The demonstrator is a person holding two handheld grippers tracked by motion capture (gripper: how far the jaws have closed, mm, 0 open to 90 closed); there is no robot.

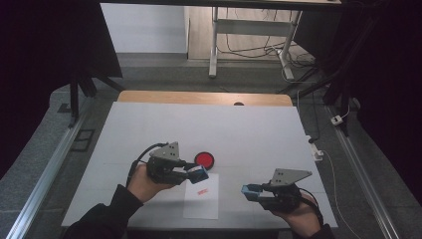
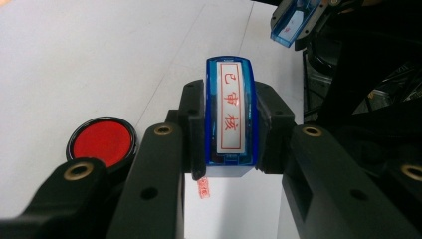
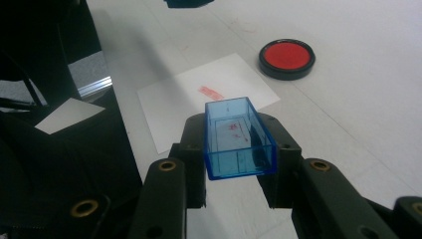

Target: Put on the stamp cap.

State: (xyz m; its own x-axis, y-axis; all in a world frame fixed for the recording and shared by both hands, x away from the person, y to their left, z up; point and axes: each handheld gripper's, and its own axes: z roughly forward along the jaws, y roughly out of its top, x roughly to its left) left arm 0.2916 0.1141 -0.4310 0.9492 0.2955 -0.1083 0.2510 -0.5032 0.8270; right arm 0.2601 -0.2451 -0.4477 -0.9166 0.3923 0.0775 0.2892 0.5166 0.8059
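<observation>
My left gripper (image 1: 201, 174) is shut on a blue stamp (image 2: 230, 115) with red characters on its white face. It hovers just right of the round red ink pad (image 1: 204, 159), above the top edge of the white paper (image 1: 201, 201). A red stamp mark (image 1: 202, 191) lies on that paper. My right gripper (image 1: 249, 192) is shut on the stamp's clear blue cap (image 3: 239, 139), whose hollow side faces up. It is held right of the paper, near the table's front edge. The ink pad (image 3: 286, 56) and the stamp mark (image 3: 211, 92) lie beyond the cap.
The white table top (image 1: 249, 134) has a wooden strip along its far edge. Metal rails run along the floor on both sides. A desk frame with cables stands at the back.
</observation>
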